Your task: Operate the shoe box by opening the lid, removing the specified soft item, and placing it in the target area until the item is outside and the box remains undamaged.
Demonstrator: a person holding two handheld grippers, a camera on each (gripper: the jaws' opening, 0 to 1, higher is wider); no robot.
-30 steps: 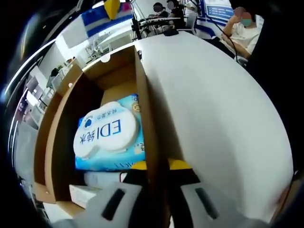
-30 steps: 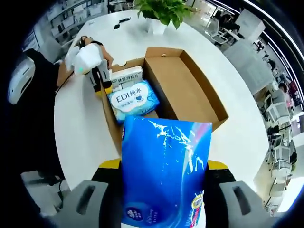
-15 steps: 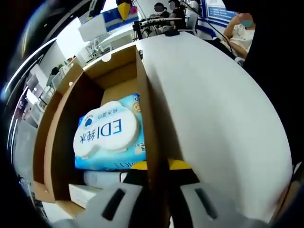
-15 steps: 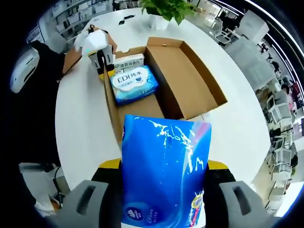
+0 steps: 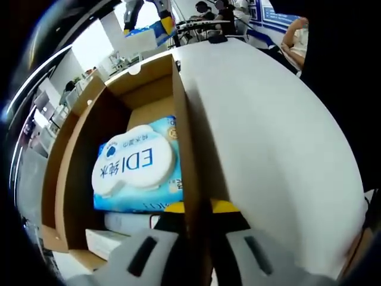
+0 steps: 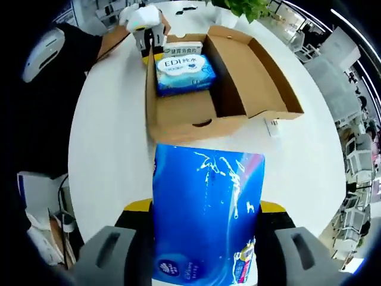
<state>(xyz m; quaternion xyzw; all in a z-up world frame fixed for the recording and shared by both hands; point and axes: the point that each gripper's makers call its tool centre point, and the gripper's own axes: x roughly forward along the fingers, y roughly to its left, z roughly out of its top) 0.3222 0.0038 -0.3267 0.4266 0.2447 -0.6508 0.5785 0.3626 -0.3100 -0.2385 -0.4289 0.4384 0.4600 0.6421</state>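
Note:
The open brown shoe box (image 6: 178, 113) lies on the white table (image 6: 107, 155), its lid (image 6: 262, 77) folded out flat beside it. Inside are a blue EDI wipes pack (image 6: 181, 71) and a white carton (image 6: 183, 46). My right gripper (image 6: 205, 229) is shut on a blue soft pack (image 6: 208, 185), held above the table on the near side of the box. My left gripper (image 5: 193, 238) is shut on the box's side wall (image 5: 180, 137), with the EDI wipes pack (image 5: 134, 167) just left of it. From the right gripper view, that left gripper (image 6: 149, 33) sits at the box's far end.
A potted plant (image 6: 250, 6) stands beyond the box. A person's dark sleeve (image 6: 36, 119) runs along the table's left edge. A seated person (image 5: 297, 36) and desks show past the table (image 5: 268, 143). Bare white tabletop surrounds the box.
The right gripper has drawn back with the blue pack, so the box now sits farther off and the pack hangs over bare table. The left gripper has kept its hold on the wall.

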